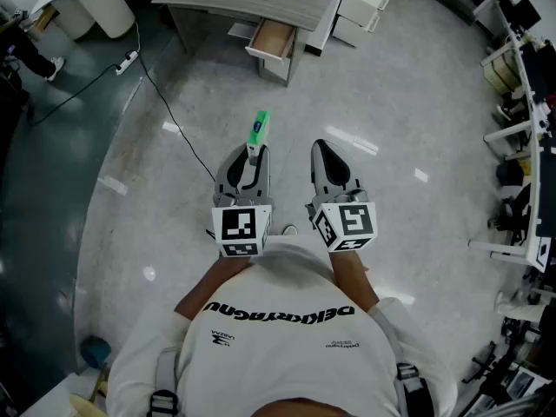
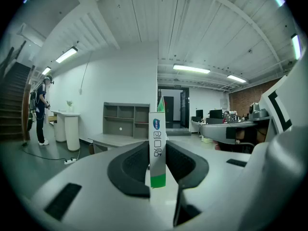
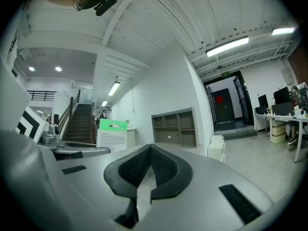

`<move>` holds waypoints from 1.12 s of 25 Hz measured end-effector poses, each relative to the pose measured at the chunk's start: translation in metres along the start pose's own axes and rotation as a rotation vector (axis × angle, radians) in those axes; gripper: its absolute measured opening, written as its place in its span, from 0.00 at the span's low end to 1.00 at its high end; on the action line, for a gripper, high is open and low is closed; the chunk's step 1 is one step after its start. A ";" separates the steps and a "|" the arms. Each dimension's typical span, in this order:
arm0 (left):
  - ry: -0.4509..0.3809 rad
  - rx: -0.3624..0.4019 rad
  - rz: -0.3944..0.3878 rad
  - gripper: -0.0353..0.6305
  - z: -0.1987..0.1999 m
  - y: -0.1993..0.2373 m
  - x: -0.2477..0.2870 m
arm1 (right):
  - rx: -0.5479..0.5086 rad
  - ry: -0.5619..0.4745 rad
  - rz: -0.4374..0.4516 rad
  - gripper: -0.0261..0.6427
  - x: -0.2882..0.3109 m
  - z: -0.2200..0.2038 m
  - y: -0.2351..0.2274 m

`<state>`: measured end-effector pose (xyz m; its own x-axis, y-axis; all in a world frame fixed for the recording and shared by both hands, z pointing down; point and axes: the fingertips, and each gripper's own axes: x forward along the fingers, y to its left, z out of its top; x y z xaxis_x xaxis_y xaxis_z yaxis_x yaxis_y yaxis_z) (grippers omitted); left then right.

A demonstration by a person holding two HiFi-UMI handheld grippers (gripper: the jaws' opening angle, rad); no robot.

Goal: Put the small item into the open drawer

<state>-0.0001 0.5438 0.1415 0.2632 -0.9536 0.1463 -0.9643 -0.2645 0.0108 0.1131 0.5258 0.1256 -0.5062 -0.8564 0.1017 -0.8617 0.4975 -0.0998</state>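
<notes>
Here, the left gripper (image 1: pixel 251 156) clenched the slim white-and-green cardboard box (image 2: pixel 157 148), well short of the open wooden drawer (image 1: pixel 271 40) under the far grey desk (image 1: pixel 243 3). The right gripper (image 3: pixel 149 170) was closed, empty. Keeping the box level and firmly pinched until over the drawer seemed wise.

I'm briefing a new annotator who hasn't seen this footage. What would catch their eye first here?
The slim white-and-green box clamped in the left tool, mid-frame in the head view. Beside it the right tool is shut and empty. Ahead, an open drawer juts from a grey desk.
</notes>
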 end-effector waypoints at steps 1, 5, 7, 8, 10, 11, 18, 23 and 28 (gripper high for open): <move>0.004 0.003 -0.004 0.20 -0.001 -0.003 0.000 | -0.002 0.000 0.004 0.09 -0.001 0.000 0.000; 0.014 -0.011 0.008 0.20 -0.006 -0.011 0.003 | 0.002 0.004 0.022 0.09 -0.005 -0.003 -0.006; 0.015 -0.013 0.021 0.20 -0.007 -0.016 0.006 | 0.024 0.005 0.041 0.09 -0.007 -0.004 -0.012; 0.015 -0.014 0.026 0.20 -0.007 -0.019 0.007 | 0.036 0.006 0.052 0.09 -0.007 -0.005 -0.015; 0.015 -0.015 0.035 0.20 -0.009 -0.024 0.011 | 0.052 0.007 0.066 0.09 -0.008 -0.008 -0.021; 0.015 -0.015 0.040 0.20 -0.011 -0.026 0.012 | 0.059 0.009 0.070 0.09 -0.008 -0.011 -0.025; 0.040 -0.007 0.093 0.20 -0.022 -0.047 0.018 | 0.088 -0.002 0.106 0.09 -0.020 -0.016 -0.049; 0.057 -0.010 0.108 0.20 -0.029 -0.048 0.031 | 0.089 0.015 0.108 0.09 -0.005 -0.024 -0.063; 0.061 -0.017 0.108 0.20 -0.039 -0.022 0.072 | 0.074 0.036 0.115 0.09 0.041 -0.035 -0.072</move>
<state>0.0393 0.4866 0.1904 0.1564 -0.9657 0.2071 -0.9874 -0.1580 0.0090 0.1532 0.4593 0.1719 -0.6035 -0.7882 0.1208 -0.7937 0.5793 -0.1855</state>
